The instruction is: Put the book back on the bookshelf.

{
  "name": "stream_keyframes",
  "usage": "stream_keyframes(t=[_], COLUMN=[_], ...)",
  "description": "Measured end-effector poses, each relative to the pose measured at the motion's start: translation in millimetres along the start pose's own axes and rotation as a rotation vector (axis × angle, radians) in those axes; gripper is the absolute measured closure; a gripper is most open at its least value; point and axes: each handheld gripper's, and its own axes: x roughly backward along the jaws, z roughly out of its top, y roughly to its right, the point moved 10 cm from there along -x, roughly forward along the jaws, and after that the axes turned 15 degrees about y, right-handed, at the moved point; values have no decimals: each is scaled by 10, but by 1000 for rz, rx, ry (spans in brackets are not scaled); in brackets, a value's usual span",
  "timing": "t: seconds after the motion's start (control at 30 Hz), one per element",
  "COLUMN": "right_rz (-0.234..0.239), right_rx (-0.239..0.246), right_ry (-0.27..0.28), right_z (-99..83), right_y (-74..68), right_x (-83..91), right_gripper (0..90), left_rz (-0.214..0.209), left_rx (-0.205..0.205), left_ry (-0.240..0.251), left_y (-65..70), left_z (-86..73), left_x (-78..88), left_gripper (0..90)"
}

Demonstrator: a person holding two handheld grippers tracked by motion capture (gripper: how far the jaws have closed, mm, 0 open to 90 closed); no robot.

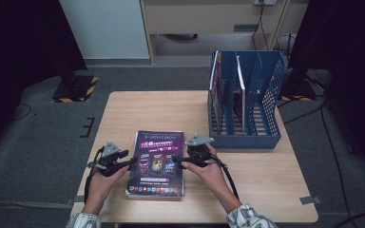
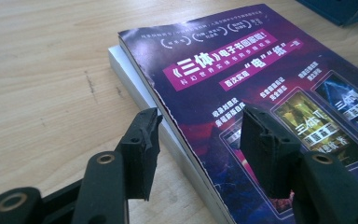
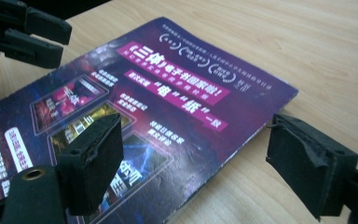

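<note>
Lying flat, the magazine (image 1: pixel 157 164) sits between left gripper (image 1: pixel 132 162) and right gripper (image 1: pixel 177 161).

Light falls from overhead onto the counter (image 1: pixel 266 190), leaving its pale wood evenly lit, while the room along the left and right edges of the high view sinks into near black. That view is soft and low in detail. In the gripper views the glossy magazine cover (image 2: pixel 242 70) carries a mild sheen; its print is sharp mid-frame. The left claw (image 2: pixel 200 154) and right claw (image 3: pixel 196 172) sit close to their lenses, slightly blurred, casting faint soft shadows beneath.
</note>
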Motion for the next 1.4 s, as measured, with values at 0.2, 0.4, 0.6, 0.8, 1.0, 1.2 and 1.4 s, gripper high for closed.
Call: stream_keyframes(t=[0.2, 0.4, 0.6, 0.8, 1.0, 1.2, 1.4], right_rz=[30, 46, 48, 43, 51, 65, 65], right_rx=[-1, 5, 21, 11, -62, -101, -159], right_ry=[-5, -29, -38, -56, -41, -67, -98], right_z=[-32, -108, -125, -194, -245, -319, -420], right_y=[-56, -95, -135, -104, -4, -4, 45], right_x=[-24, -36, -22, -5, 19, -21, -92], right_gripper=[169, 168, 165, 164, 167, 201, 191], left_rz=[-23, -55, -55, -68, -72, -60, -59], left_rx=[22, 13, -14, -42, -37, -53, -50], left_ry=[-14, -48, -63, -66, -63, -65, -64], left_y=[17, 87, 84, 120, 137, 149, 147], left_z=[-53, -116, -140, -133, -130, -129, -130], left_x=[-27, -68, -91, -132, -170, -171, -172], left_gripper=[494, 542, 544, 544, 538, 536, 534])
